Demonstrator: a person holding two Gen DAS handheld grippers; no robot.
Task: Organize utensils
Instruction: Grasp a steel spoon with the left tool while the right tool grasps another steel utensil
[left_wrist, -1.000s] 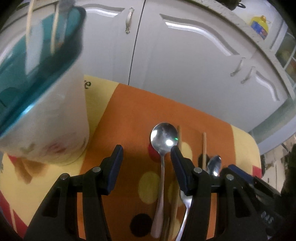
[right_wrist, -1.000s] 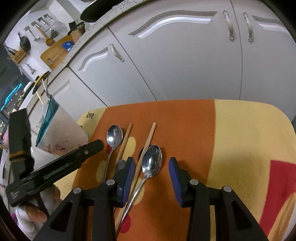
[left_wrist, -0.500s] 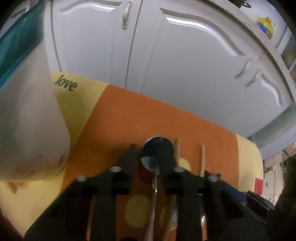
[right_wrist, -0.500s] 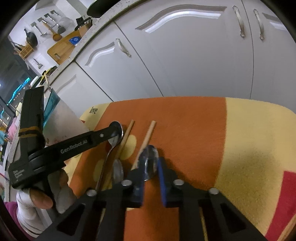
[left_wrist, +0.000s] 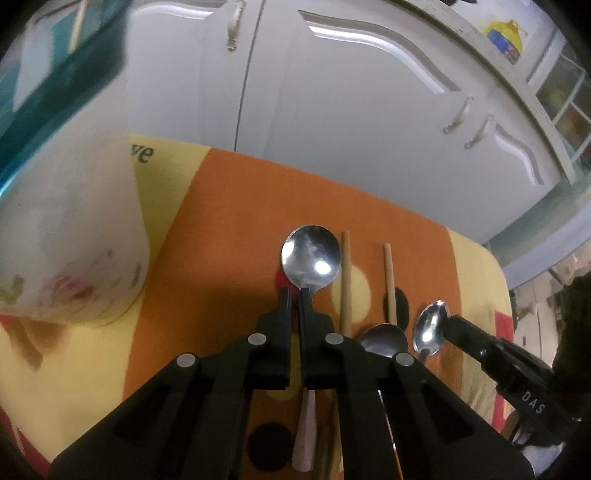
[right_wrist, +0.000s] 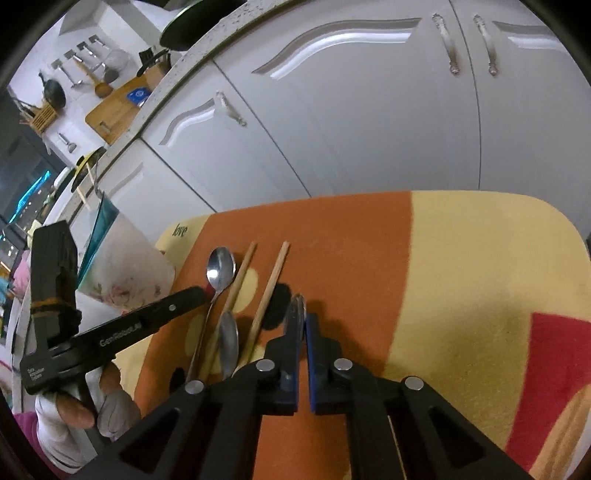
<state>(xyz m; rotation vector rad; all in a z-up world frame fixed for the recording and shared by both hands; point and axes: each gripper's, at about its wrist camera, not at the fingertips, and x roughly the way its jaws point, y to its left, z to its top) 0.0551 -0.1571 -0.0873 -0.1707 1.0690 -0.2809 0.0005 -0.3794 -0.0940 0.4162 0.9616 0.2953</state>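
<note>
My left gripper (left_wrist: 294, 293) has its jaws closing on the neck of a steel spoon (left_wrist: 310, 258), and the pads press on it. The spoon's bowl sticks out ahead and its handle runs back under the fingers. In the right wrist view my right gripper (right_wrist: 304, 319) is shut on a second spoon (right_wrist: 297, 312), which is turned on edge. A third spoon (right_wrist: 229, 339) and two wooden chopsticks (right_wrist: 240, 280) (right_wrist: 271, 295) lie between the two grippers. A white holder with a teal rim (left_wrist: 66, 240) stands at the left and has sticks in it.
Everything rests on an orange and yellow mat (left_wrist: 229, 206) printed with dots and the word "love". White cabinet doors (left_wrist: 351, 110) rise just behind it. A gloved hand (right_wrist: 110, 406) holds the left gripper. The mat's right half (right_wrist: 480, 277) is yellow and red.
Both grippers went from open around their spoons to shut on them. The right spoon has tipped up on its edge. The left gripper shifted forward along its spoon's handle to the neck.
</note>
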